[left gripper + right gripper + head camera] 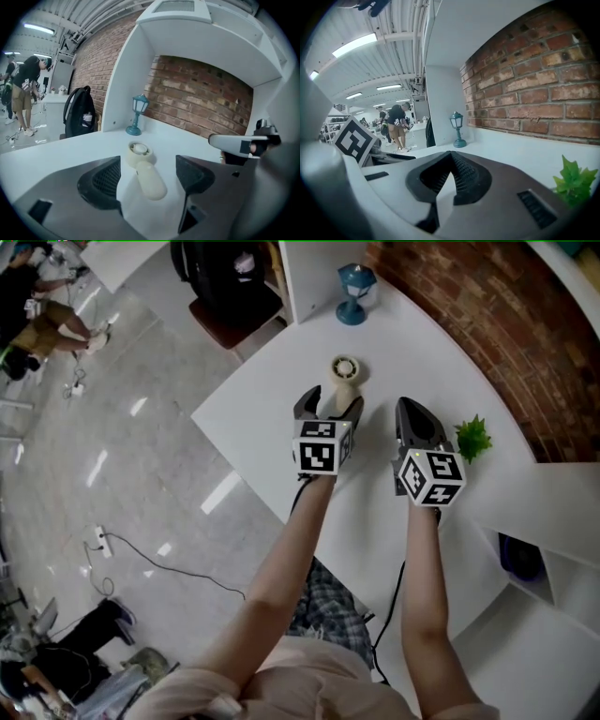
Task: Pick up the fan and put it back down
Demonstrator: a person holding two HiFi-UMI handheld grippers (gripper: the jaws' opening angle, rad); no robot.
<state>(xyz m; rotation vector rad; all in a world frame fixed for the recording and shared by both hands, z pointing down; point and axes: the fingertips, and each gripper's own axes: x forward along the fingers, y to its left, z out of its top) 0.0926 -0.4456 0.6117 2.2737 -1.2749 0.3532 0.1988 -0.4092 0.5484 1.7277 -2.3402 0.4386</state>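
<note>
A cream hand-held fan point(344, 370) lies flat on the white table point(272, 427), its round head away from me and its handle towards me. My left gripper point(330, 405) is open and stands low over the table, one jaw on each side of the handle. In the left gripper view the fan point(143, 161) lies between the jaws of the left gripper point(147, 164), and the pads do not touch it. My right gripper point(413, 414) hovers to the right of the fan. In its own view the right gripper point(451, 155) is shut, its tips meeting on nothing.
A teal lantern lamp point(354, 292) stands at the table's far end. A small green plant point(473, 438) sits just right of the right gripper, by the brick wall. A black backpack point(228, 277) rests on a chair beyond the table's left edge. White shelving point(544, 559) is at the right.
</note>
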